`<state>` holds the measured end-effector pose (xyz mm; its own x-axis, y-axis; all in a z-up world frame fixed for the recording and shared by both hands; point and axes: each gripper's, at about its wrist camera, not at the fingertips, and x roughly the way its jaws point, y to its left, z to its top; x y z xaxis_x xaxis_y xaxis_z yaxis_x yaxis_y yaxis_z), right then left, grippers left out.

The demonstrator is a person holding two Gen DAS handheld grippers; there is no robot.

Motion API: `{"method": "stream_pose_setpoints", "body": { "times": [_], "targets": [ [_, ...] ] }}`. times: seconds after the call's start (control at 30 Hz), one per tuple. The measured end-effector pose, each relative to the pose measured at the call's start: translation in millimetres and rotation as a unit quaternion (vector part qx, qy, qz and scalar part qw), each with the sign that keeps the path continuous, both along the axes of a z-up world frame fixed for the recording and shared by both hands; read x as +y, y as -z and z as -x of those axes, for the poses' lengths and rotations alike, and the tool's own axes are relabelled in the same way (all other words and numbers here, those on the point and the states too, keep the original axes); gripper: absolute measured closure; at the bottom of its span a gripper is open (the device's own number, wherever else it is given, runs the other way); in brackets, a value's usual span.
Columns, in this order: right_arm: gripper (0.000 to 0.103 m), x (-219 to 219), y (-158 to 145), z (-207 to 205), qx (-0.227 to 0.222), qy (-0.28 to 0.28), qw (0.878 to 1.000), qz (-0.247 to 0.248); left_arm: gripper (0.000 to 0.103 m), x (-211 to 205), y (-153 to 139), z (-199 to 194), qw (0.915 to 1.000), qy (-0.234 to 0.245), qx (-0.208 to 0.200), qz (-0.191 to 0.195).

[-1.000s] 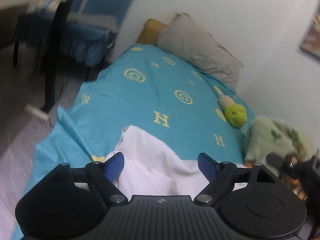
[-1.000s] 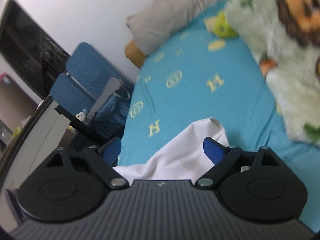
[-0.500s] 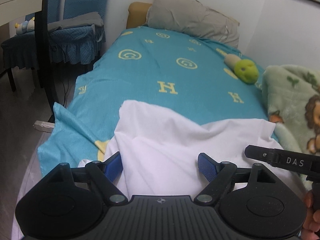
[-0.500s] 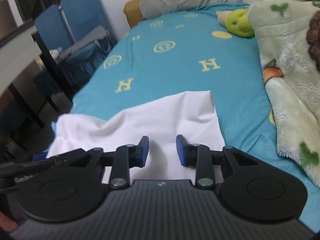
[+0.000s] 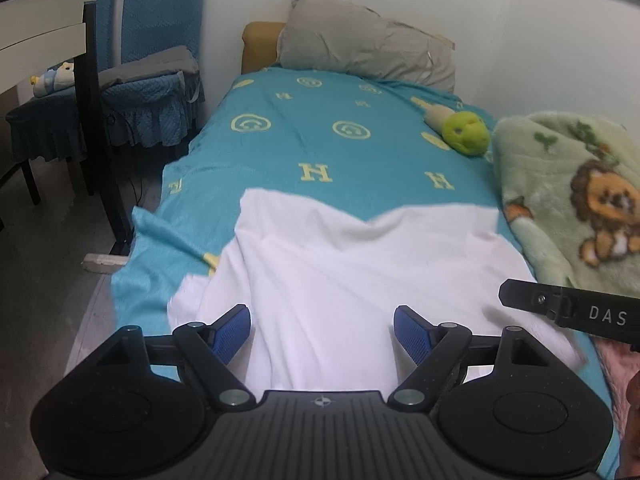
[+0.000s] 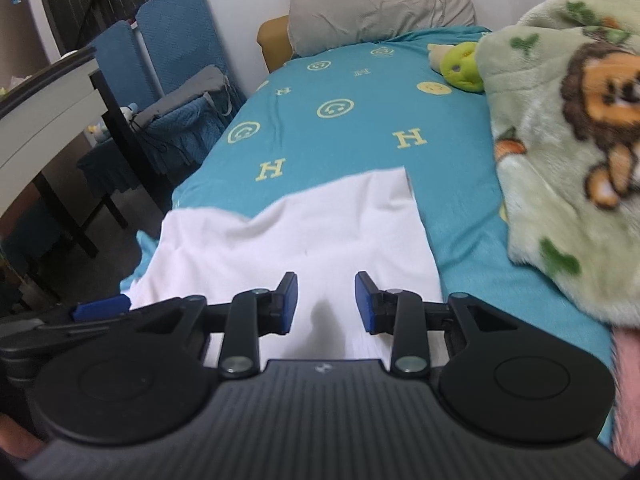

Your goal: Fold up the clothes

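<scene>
One white garment (image 5: 332, 280) lies spread, still rumpled, across the near end of the bed (image 5: 280, 148), flat enough to be folded there. Above its near hem hang two tools. The left tool (image 5: 322, 330) holds its jaws wide apart, with cloth below but nothing gripped. The right tool (image 6: 326, 300) has just been narrowing its jaws; a clear gap remains, and no cloth is pinched, probably a grasp being prepared. Beyond lie one grey pillow (image 5: 368, 54), one green plush toy (image 5: 466, 132) and one lion blanket (image 6: 568, 128).
</scene>
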<state>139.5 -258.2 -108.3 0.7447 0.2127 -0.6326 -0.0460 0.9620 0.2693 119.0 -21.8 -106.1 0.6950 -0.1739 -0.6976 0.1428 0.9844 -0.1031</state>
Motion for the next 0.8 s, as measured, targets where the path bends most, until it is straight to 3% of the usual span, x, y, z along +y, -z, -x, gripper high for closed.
{"method": "stream_pose_setpoints", "body": {
  "times": [0.2,0.43,0.6,0.8],
  "targets": [
    [0.071,9.5,28.6,-2.8,0.052,-0.011,0.998,0.035,0.022,-10.2,16.9,6.1,0.999,0.007,0.027,-0.034],
    [0.071,8.7,35.0,0.0,0.057,-0.012,0.998,0.035,0.021,-10.2,13.0,20.8,0.9989,0.003,0.028,-0.038],
    [0.071,7.0,34.5,-0.8,0.059,-0.01,0.998,0.027,0.02,-5.0,0.7,38.8,0.999,-0.009,0.043,0.002],
    [0.071,3.8,33.8,-3.8,0.063,-0.003,0.998,0.012,0.017,20.9,-23.8,73.0,0.9897,-0.022,0.028,0.138]
  ]
}}
